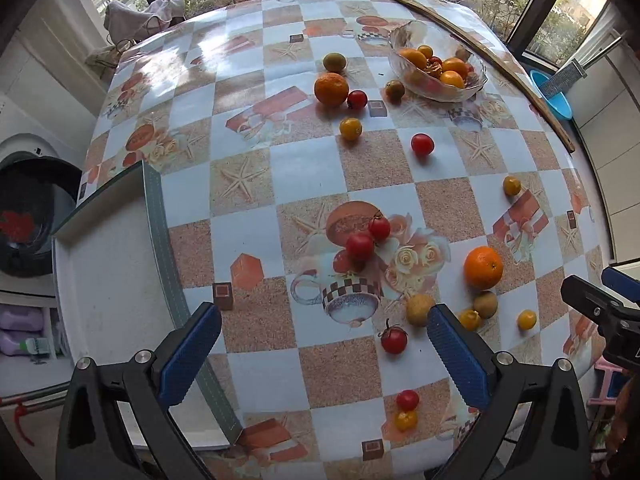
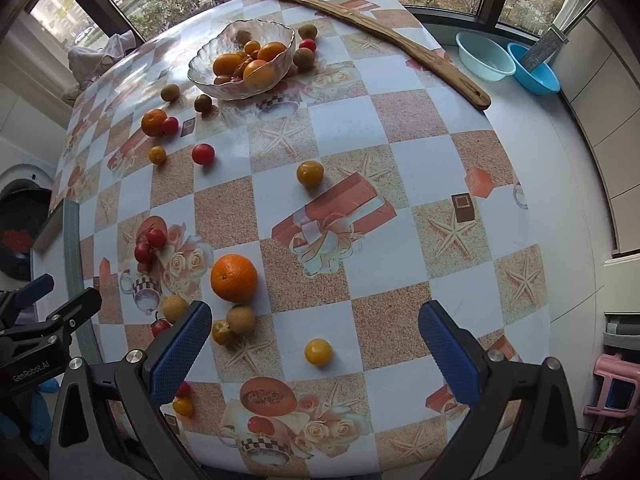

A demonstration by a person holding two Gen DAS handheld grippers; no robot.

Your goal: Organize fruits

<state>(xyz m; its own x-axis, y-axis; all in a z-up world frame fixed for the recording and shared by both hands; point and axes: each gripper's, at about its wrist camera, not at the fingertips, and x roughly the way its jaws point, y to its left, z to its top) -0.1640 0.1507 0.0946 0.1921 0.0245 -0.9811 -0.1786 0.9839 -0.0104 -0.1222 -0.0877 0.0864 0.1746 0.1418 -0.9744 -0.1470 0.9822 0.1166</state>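
I find both grippers hovering above the near edge of the surface (image 2: 420,140), which is covered by a checkered cloth printed with starfish and gift boxes. The left gripper (image 1: 324,344) has its blue-padded fingers (image 1: 188,356) wide apart with nothing between them. The right gripper (image 2: 316,348) likewise has its fingers (image 2: 448,356) wide apart and holds nothing.

I take the glass bowl (image 2: 208,76) as my landmark. It sits at the far side of the surface and already contains several orange and yellow fruits. Just beside the bowl I note brownish-green fruits and one red tomato. A little nearer than the bowl lies a mandarin (image 2: 153,122) touching a red tomato (image 2: 170,125).

Well apart from the bowl, toward the near edge, I see a large orange (image 2: 234,278), with two tan round fruits and a small yellow tomato close by it. A lone yellow tomato (image 2: 318,352) lies on the cloth in the gap between the right gripper's fingers, below them. A pair of red tomatoes (image 1: 368,238) lies between the bowl and the left gripper.

Beyond the bowl a long wooden stick (image 2: 380,36) lies along the far edge of the surface.
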